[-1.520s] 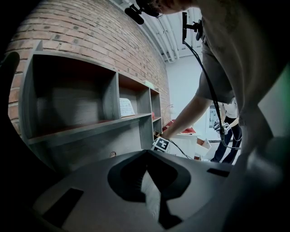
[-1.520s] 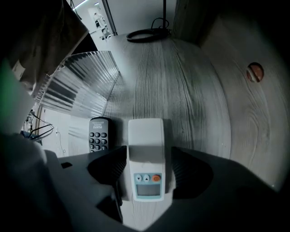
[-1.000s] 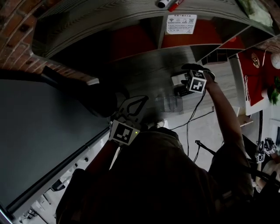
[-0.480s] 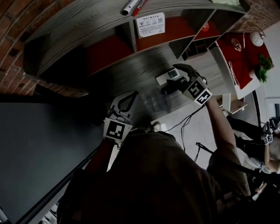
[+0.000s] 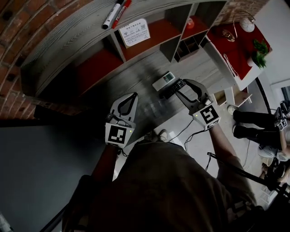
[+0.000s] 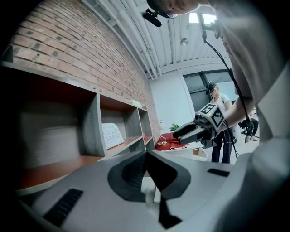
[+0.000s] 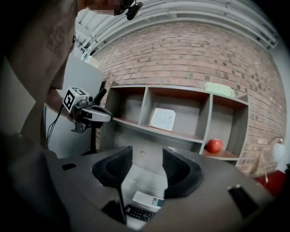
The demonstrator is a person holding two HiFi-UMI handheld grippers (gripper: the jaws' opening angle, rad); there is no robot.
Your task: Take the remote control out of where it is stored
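Note:
Two remotes lie side by side on the grey desk [image 5: 140, 77]: a white remote [image 5: 163, 80] [image 7: 147, 199] and a black remote [image 5: 171, 89] [image 7: 138, 213]. My right gripper [image 5: 181, 87] [image 7: 147, 156] hovers just beside and above them, open; its jaws have just been closing with nothing between them. It also shows in the left gripper view as the right gripper [image 6: 195, 131]. My left gripper [image 5: 132, 96] [image 6: 146, 156] is held level to the left over the desk, shut and empty. The right gripper view shows it too, as the left gripper [image 7: 93, 113].
A grey shelf unit [image 5: 113, 47] with red compartments stands against the brick wall [image 5: 18, 27]. It holds a printed card [image 5: 134, 31] [image 7: 162, 119] and a red apple [image 5: 190, 21] [image 7: 214, 145]. Marker pens [image 5: 114, 11] lie on its top. Cables trail on the floor [image 5: 190, 136].
My right gripper has lifted off the remotes, rolled and narrowed its jaws, leaving both remotes on the desk. The left gripper has risen a little. The head view has swung.

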